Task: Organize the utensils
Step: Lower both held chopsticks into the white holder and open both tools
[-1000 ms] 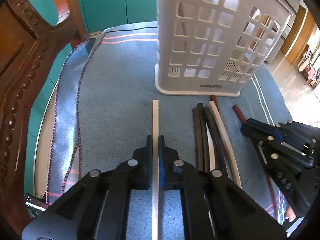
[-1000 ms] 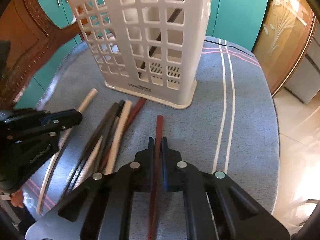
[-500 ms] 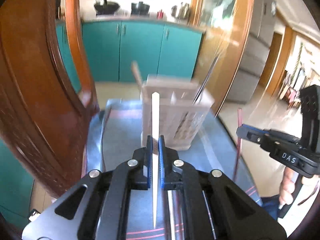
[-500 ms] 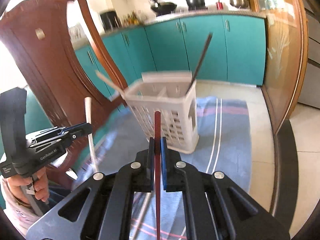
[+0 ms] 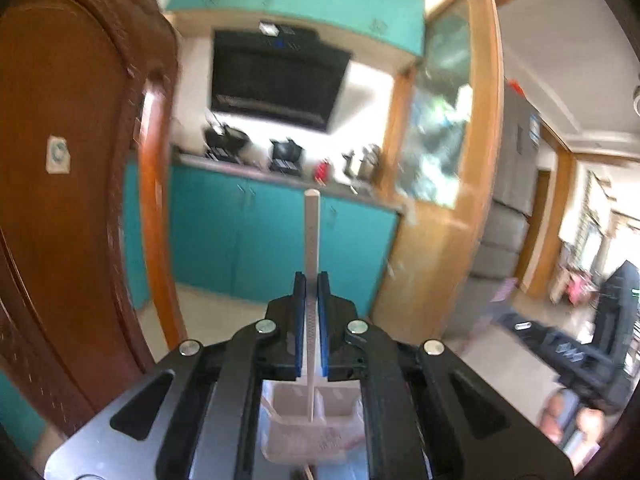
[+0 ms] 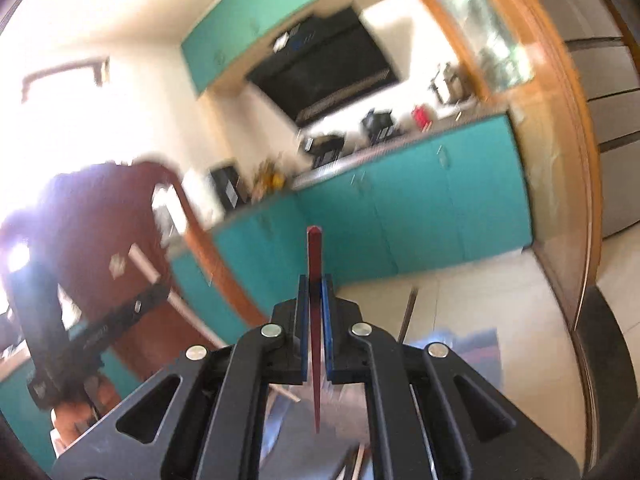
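Observation:
My left gripper (image 5: 311,280) is shut on a white chopstick (image 5: 311,236) that stands upright, its thin lower end hanging over the white slotted utensil basket (image 5: 304,424) seen far below between the gripper's arms. My right gripper (image 6: 314,282) is shut on a dark red chopstick (image 6: 314,256), also upright, its pointed end down. In the right wrist view the left gripper (image 6: 154,286) shows at the left with its white chopstick (image 6: 142,266). The right gripper's body (image 5: 560,348) is blurred at the right of the left wrist view.
A carved brown wooden chair back (image 5: 60,200) rises at the left. Teal kitchen cabinets (image 5: 248,240) and a counter with pots lie ahead, a wooden door frame (image 5: 432,260) at the right. Blue cloth (image 6: 476,356) and a dark stick (image 6: 406,316) show low down.
Both grippers have risen high off the cloth with their chopsticks and tipped up towards level. The basket, earlier ahead, now lies far below.

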Tool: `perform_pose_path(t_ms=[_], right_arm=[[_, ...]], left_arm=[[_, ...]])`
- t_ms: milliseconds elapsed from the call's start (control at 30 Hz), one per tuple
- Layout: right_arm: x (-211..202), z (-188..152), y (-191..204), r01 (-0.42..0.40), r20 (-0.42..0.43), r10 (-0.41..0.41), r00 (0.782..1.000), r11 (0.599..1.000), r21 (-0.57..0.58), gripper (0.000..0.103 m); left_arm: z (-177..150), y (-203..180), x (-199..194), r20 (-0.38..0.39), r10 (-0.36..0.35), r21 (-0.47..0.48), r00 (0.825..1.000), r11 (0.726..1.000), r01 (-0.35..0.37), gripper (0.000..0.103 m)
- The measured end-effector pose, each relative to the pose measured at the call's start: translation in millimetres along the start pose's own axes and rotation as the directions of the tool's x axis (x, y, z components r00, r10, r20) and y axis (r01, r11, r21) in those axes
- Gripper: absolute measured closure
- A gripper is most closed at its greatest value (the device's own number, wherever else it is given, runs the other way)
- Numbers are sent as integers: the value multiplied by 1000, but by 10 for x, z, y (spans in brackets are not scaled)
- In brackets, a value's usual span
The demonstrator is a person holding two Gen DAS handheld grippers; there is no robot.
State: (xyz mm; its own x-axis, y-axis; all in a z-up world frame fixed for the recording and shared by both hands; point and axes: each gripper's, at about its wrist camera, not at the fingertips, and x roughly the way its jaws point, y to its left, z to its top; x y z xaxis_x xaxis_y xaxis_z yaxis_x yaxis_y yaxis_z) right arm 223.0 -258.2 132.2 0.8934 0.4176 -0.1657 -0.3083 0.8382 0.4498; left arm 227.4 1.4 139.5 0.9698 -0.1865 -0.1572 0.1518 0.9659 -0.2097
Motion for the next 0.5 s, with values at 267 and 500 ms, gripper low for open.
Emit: perform_pose_path(t_ms=[267,500], right_arm=[[314,-106,-387,156,109,-163,981,985,71,96],[524,-451,-280,201,36,-199,979,979,-45,96]], left_arm=[[-340,211,707,-111,97,-26,989,995,-100,96],[-646,154,867,-192,100,2,976,995,-101,96]])
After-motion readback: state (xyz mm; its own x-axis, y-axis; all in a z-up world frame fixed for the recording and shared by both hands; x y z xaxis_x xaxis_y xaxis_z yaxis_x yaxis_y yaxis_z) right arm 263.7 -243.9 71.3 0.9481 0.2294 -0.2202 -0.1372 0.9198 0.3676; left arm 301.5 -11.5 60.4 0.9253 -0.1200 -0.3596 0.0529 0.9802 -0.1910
